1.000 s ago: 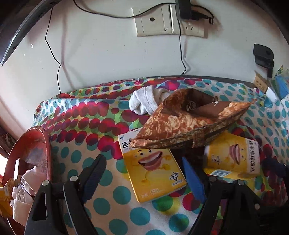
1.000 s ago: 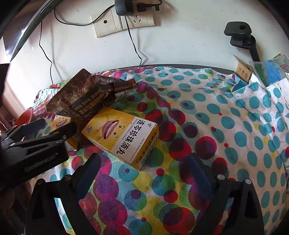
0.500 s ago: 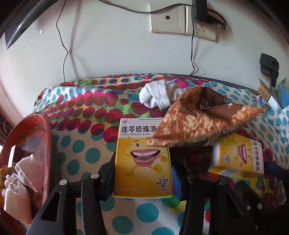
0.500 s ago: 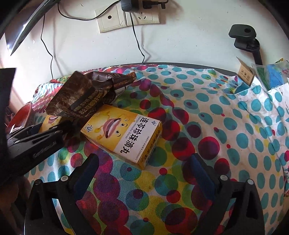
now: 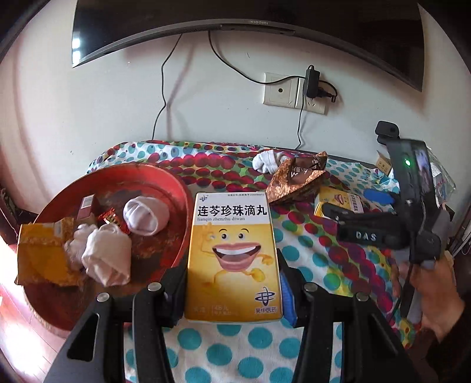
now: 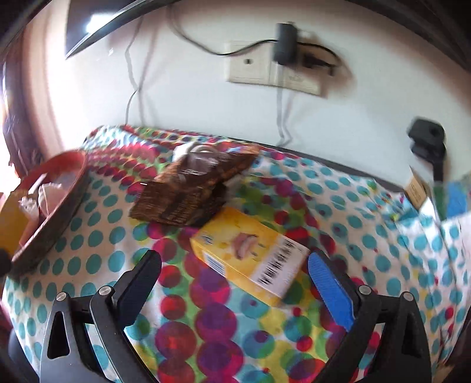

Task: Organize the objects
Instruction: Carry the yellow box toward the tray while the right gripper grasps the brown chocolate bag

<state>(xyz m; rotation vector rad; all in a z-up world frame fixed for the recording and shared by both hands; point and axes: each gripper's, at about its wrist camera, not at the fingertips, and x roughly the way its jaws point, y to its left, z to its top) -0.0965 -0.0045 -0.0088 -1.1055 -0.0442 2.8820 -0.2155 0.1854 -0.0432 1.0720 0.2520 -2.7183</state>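
Observation:
My left gripper (image 5: 234, 282) is shut on a yellow medicine box (image 5: 232, 253) with a cartoon mouth, held upright just right of the red tray (image 5: 164, 182). The tray holds rolled white socks (image 5: 144, 216), a yellow packet and small wrappers. A second yellow box (image 6: 250, 253) lies on the dotted cloth, close in front of my open right gripper (image 6: 234, 259) and partly between its fingers, untouched. Behind it sits a brown foil bag (image 6: 191, 188). The left wrist view shows a white sock (image 5: 268, 160) behind that bag (image 5: 297, 179), and the right gripper (image 5: 362, 206) over the second box (image 5: 335, 200).
A dark screen (image 5: 235, 26) hangs on the wall above a socket with a plugged charger (image 5: 312, 82) and trailing cables. A black clamp (image 6: 426, 138), a small cardboard box and blue packets stand at the table's right end. A hand (image 5: 435, 294) holds the right gripper.
The left gripper closed on the yellow box, lifted it and carried it left beside the red tray. The right gripper rolled and came nearer the second box.

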